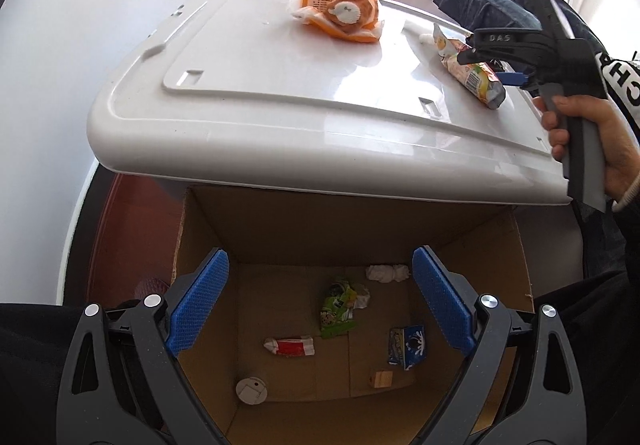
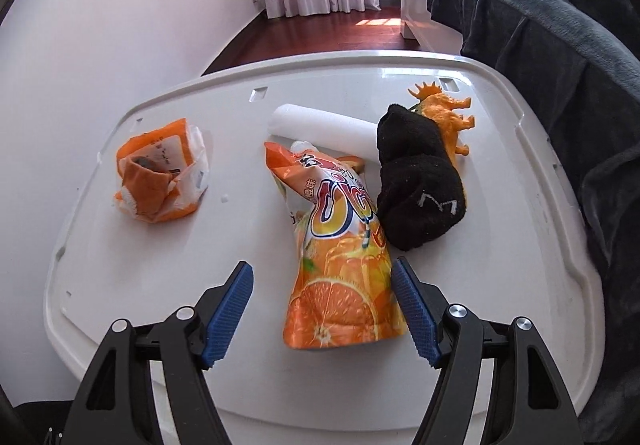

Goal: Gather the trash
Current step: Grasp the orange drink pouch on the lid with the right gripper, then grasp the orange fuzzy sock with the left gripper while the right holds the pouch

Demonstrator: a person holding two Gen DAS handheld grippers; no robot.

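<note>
An orange juice pouch (image 2: 340,257) lies on the white plastic lid (image 2: 160,265); it also shows in the left wrist view (image 1: 474,75). My right gripper (image 2: 322,309) is open, its blue pads on either side of the pouch's lower end, apart from it. An orange tissue pack (image 2: 160,173) lies at the lid's left, also seen in the left wrist view (image 1: 340,11). My left gripper (image 1: 320,301) is open and empty above the cardboard box (image 1: 524,265), which holds several wrappers, among them a green wrapper (image 1: 338,309).
A white roll (image 2: 320,125), a black sock (image 2: 416,173) and an orange toy dinosaur (image 2: 448,117) lie on the lid's right part. A bed with a dark blanket (image 2: 560,45) stands at the right. A white wall (image 2: 120,25) is at the left.
</note>
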